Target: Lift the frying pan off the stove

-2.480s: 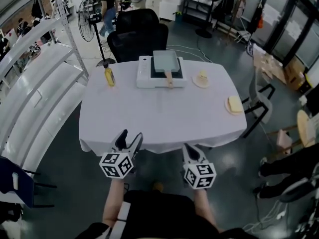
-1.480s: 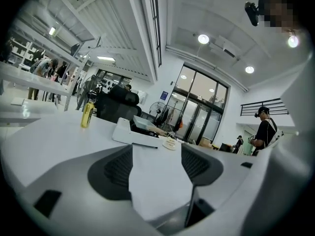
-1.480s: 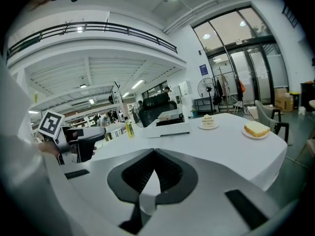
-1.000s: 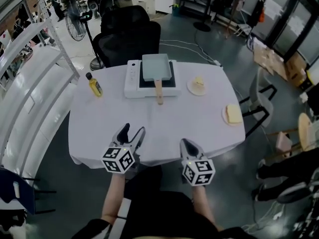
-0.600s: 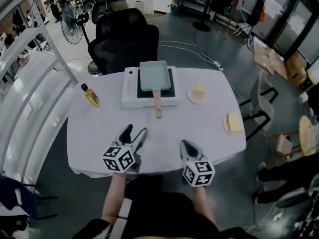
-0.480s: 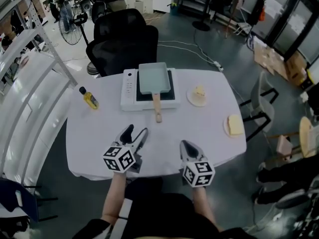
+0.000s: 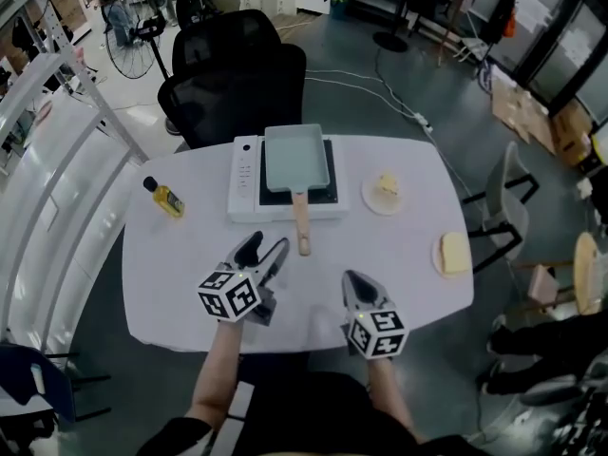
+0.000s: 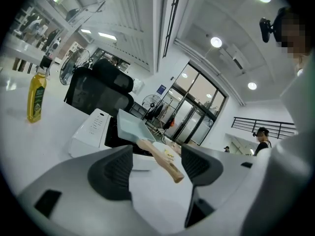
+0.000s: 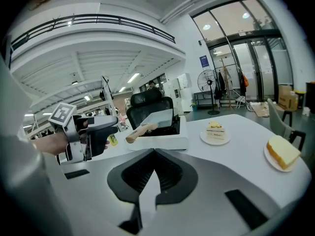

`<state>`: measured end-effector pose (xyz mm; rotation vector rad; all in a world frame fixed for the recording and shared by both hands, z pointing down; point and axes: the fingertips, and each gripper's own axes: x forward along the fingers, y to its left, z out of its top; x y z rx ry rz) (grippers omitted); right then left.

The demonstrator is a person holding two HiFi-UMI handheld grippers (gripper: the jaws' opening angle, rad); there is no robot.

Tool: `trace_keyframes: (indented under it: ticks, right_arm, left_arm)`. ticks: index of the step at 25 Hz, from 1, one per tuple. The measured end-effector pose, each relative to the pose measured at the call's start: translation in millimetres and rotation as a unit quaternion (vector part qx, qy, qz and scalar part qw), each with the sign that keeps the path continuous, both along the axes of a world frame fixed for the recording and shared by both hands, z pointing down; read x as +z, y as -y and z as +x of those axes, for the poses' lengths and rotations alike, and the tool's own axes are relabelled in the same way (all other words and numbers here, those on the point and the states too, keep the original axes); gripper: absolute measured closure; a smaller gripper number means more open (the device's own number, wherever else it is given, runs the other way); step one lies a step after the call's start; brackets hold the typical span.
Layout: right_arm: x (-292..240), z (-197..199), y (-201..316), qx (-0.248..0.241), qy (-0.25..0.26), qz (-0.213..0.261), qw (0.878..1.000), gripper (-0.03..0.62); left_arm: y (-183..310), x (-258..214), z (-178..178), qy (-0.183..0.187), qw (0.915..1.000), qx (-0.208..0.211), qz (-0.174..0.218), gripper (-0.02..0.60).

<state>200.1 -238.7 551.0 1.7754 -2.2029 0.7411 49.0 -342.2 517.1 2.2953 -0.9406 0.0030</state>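
**Pan on the stove, nothing gripped yet**

Head view: the frying pan (image 7: 296,157) sits flat on the stove (image 7: 245,177) at the far side of the table (image 7: 180,264). Its wooden handle (image 7: 302,228) points back toward you and overhangs the stove's front edge. Your left gripper (image 7: 265,252) is just beside the handle's end, a little to its left and not touching. Your right gripper (image 7: 354,283) is nearer you, apart from everything. The oil bottle (image 7: 164,198) stands to the left, the cake plate (image 7: 386,190) and bread plate (image 7: 456,253) to the right, all clear of your path.

Left gripper view: the jaws are spread wide and hold nothing. The handle's end shows in the gap between them but farther out, so you're lined up, not on it.

Right gripper view: the jaws are pressed together with nothing between them. The pan and the left gripper show ahead and to the left.

Risks, as I judge them:
- Clamping only the handle's tip gives a long lever, so the pan may droop or twist in the jaws.
- The handle looks smooth and rounded, so a light squeeze could slip.
- Closing off-centre nudges the handle sideways — the pan skates on the stove top.
- Pulling back instead of up drags the pan off the front edge.
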Motion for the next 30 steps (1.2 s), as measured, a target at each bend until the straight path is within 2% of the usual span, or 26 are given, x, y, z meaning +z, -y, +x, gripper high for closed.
trace_keyframes:
  ticks: [5,7,9,12,16,18,26,30]
  right_arm:
    - [7,2,23,-0.012,-0.004,-0.010,1.000,0.589]
    - [10,3,32,-0.018,-0.005,-0.011,1.000,0.589]
    - [14,5,41,-0.024,-0.007,-0.012,1.000,0.589]
    - [21,6,53,-0.030,-0.012,-0.015,0.999,0.589]
    - [23,5,60,-0.042,-0.014,-0.024,0.999,0.589]
    - [23,3,62,-0.051,-0.013,-0.029,0.998,0.589]
    - [23,10,70,-0.086,-0.013,-0.039,0.995,0.589]
    - [22,12,76,-0.093,-0.013,-0.041,0.995,0.589]
  left_arm:
    - [27,8,2,-0.038,0.9984,-0.025,-0.032,0.290]
    - [38,12,3,-0.066,0.9958,-0.038,-0.052,0.291]
    - [46,16,7,-0.105,0.9906,-0.042,-0.077,0.290]
    - [54,18,18,-0.156,0.9806,-0.023,-0.116,0.290]
    - [56,26,35,-0.197,0.9654,0.001,-0.172,0.290]
    - [56,32,42,-0.198,0.9619,0.013,-0.188,0.290]
    - [60,41,73,-0.185,0.9602,0.053,-0.202,0.290]
    - [67,41,87,-0.201,0.9537,0.071,-0.212,0.291]
